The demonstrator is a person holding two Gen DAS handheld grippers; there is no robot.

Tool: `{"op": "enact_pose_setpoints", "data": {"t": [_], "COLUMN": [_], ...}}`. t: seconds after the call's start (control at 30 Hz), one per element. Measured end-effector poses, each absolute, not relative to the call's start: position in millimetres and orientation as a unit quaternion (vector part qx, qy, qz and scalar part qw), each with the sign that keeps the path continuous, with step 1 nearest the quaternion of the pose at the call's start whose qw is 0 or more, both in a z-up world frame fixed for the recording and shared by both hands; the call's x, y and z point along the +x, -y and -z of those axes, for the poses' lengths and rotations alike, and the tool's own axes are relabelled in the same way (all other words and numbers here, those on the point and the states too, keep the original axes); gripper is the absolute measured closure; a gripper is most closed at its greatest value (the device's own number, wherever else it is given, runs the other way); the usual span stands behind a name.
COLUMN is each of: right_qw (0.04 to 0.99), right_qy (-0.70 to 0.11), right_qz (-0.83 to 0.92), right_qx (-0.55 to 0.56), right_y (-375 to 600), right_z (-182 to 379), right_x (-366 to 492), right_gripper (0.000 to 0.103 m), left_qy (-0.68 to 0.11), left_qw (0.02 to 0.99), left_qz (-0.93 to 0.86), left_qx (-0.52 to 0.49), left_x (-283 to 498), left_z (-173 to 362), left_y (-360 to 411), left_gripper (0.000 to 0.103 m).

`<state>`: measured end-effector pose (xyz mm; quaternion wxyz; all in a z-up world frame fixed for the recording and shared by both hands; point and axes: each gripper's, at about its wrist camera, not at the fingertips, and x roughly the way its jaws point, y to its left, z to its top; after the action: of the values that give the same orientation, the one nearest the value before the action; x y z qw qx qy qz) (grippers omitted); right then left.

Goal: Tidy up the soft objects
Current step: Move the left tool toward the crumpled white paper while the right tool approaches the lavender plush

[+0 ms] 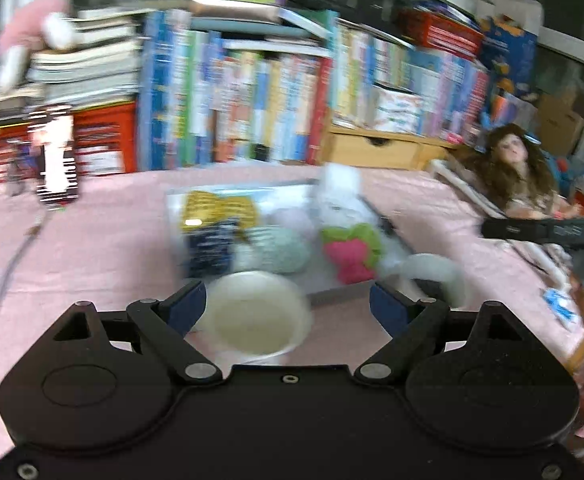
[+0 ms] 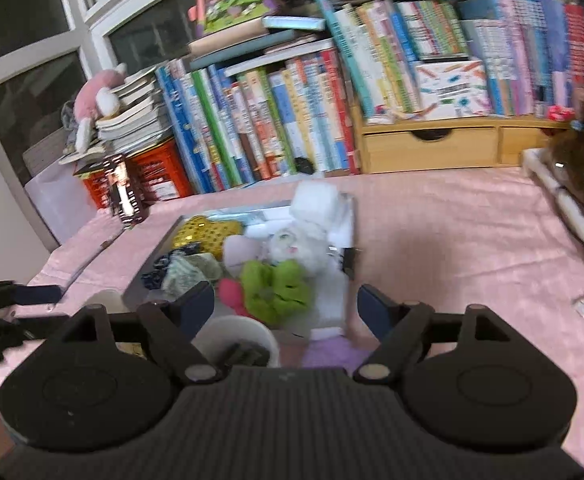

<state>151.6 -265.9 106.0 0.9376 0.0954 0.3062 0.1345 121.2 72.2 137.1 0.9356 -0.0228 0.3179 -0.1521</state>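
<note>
Left wrist view: our left gripper (image 1: 288, 307) stands open and empty above a white cup (image 1: 258, 314); beyond it, the soft toys (image 1: 347, 254) lie in a tray (image 1: 333, 289) on the pink table (image 1: 104, 240).

Right wrist view: our right gripper (image 2: 286, 309) is open and empty; a second cup (image 2: 236, 340) stands before the green toy (image 2: 278, 290), with books (image 2: 276, 120) behind.

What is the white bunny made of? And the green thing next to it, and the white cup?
The white bunny looks like fluffy plush: its outline is fuzzy and soft. The green thing seems to be crinkly fabric, maybe velvet or chenille, since it bunches in matte folds. The white cup looks like smooth paper or plastic, with a thin, even rim; blur leaves that open.
</note>
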Motion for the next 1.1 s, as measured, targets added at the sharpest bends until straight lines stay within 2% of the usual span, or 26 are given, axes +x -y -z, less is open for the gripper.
{"op": "enact_pose_setpoints", "data": {"t": [0.3,0.6,0.83,0.93,1.1], "right_qw": [0.949,0.942,0.939,0.939,0.936], "right_qy": [-0.297,-0.32,-0.314,-0.311,-0.309], "right_qz": [-0.093,-0.095,-0.117,-0.123,-0.139], "right_qx": [0.059,-0.029,-0.074,-0.082,-0.093], "right_y": [292,274,253,250,244], "right_z": [-57,-20,-9,-6,-1], "right_x": [130,128,132,135,141], "right_gripper": [0.015,0.015,0.015,0.015,0.015], "left_qy": [-0.308,-0.336,-0.361,-0.374,-0.386], "left_qw": [0.95,0.939,0.908,0.89,0.87], "left_qz": [0.044,0.045,0.051,0.041,0.048], "left_qx": [-0.025,-0.065,-0.205,-0.256,-0.303], "left_x": [109,133,167,182,197], "left_z": [-85,-47,-32,-23,-12], "left_y": [-146,-155,-168,-177,-180], "left_gripper": [0.015,0.036,0.056,0.062,0.065]}}
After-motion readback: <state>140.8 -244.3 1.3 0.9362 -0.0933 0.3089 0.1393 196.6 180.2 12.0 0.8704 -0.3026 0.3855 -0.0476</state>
